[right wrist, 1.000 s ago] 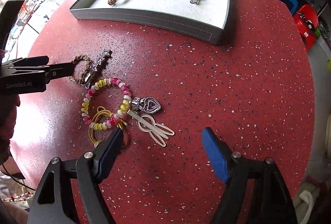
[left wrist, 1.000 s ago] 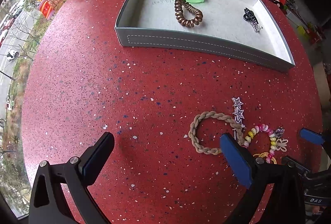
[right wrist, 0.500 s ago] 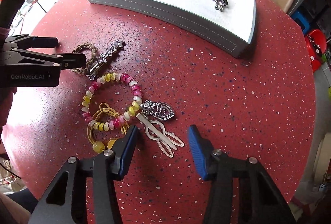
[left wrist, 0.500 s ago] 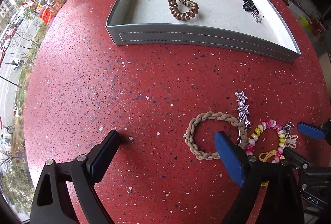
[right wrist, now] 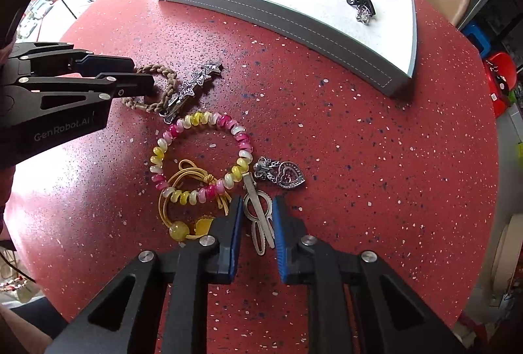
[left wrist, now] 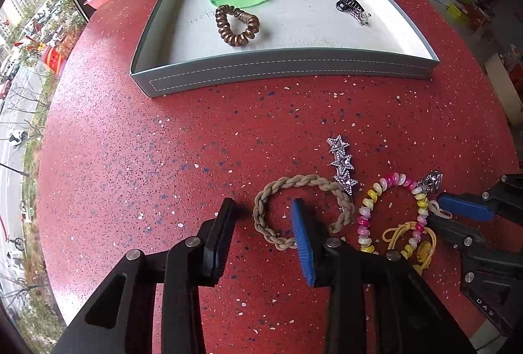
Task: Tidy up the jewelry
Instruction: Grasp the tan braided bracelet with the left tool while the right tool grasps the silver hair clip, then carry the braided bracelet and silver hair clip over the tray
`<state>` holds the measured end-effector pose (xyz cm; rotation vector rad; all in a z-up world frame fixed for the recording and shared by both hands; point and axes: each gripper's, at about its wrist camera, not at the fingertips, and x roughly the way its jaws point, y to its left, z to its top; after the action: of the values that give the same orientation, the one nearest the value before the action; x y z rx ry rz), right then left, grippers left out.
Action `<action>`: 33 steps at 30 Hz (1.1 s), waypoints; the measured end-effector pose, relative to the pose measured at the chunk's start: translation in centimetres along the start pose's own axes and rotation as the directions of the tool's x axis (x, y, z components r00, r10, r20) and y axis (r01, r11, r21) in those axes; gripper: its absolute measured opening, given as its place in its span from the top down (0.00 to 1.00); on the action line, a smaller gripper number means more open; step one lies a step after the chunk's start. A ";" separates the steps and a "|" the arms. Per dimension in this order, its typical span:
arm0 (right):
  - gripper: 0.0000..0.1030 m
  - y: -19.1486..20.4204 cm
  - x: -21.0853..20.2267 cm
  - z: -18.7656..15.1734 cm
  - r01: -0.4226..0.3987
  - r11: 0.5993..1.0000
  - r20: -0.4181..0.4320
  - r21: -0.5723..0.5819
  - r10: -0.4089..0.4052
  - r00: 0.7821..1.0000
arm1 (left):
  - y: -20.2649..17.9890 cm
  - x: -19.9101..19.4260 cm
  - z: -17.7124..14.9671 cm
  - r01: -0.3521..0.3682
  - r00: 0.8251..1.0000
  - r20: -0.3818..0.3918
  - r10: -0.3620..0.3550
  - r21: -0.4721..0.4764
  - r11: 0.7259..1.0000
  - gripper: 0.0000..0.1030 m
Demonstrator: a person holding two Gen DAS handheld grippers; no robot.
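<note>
A: What was seen on the left side?

B: The braid [left wrist: 304, 210] was seen lying flat on the table [left wrist: 163, 157], well apart from the tray [left wrist: 287, 72]. The left gripper [left wrist: 261, 223] was held open, with one finger [left wrist: 302, 233] inside the ring and the other outside it, so one side of the braid was straddled but not yet pinched. The braid was judged to be soft and light, so it would flop when lifted. That near side looked like a good place to be held.

A: And on the right side?

B: The clip [right wrist: 260, 216] was seen between the fingers of the right gripper [right wrist: 256, 220]. The fingers were almost closed around it, but whether it was squeezed could not be told. The clip was judged to be thin, stiff and slippery, so it should be held by its flat middle.

A: What was shown by one view only?

B: The clip was shown clearly only in the right view; in the left view it was mostly hidden. The heart charm [right wrist: 287, 177] was also made out better there. The gap around the braid was shown best in the left view.
</note>
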<state>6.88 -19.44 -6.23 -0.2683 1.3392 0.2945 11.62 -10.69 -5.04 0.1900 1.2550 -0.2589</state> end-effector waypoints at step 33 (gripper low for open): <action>0.82 -7.4 -4.9 -2.4 -0.230 0.899 0.138 0.373 0.192 0.972 | 6.0 -5.7 -0.9 0.200 0.977 0.106 -0.185 -0.152 0.968 0.76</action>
<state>6.37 -27.44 -1.73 0.2250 1.2995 0.2146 10.89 -4.14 0.15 -0.0839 1.1986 -0.3273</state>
